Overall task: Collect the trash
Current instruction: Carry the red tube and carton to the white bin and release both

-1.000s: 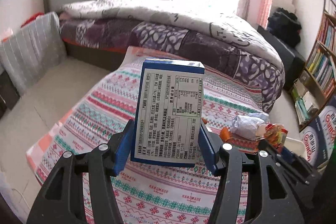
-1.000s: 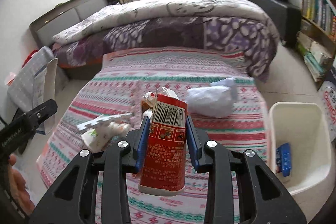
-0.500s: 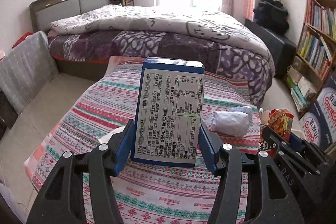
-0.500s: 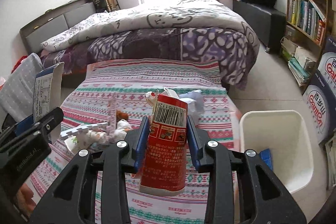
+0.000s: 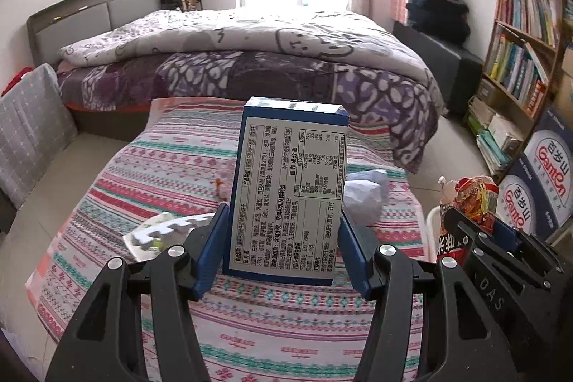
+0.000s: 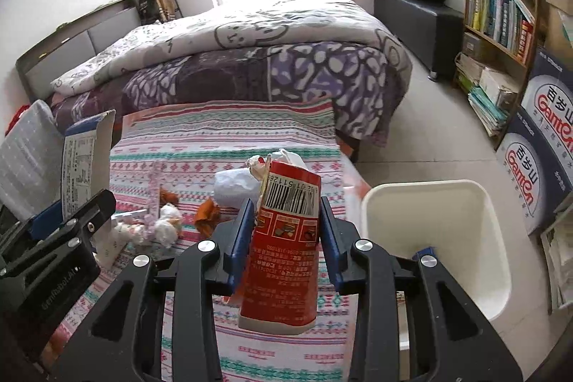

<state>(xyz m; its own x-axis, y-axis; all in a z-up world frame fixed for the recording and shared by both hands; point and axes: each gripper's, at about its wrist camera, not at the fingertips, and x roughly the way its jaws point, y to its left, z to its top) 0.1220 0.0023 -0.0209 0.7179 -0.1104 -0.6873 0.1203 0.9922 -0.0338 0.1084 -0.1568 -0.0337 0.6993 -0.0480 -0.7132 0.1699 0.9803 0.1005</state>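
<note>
My left gripper is shut on a blue and white carton, held upright above the patterned table; the carton also shows in the right wrist view. My right gripper is shut on a red snack packet, held above the table's right edge, just left of a white bin. The right gripper with its packet shows at the right of the left wrist view. A crumpled white bag and small wrappers lie on the table.
A bed with a purple and white quilt stands behind the table. A bookshelf and stacked boxes stand on the right. A grey cushion leans on the left. A blue item lies in the bin.
Both grippers have swung right with their loads still held. The white bin now sits closer to the right gripper, and the table's trash has shifted left in view.
</note>
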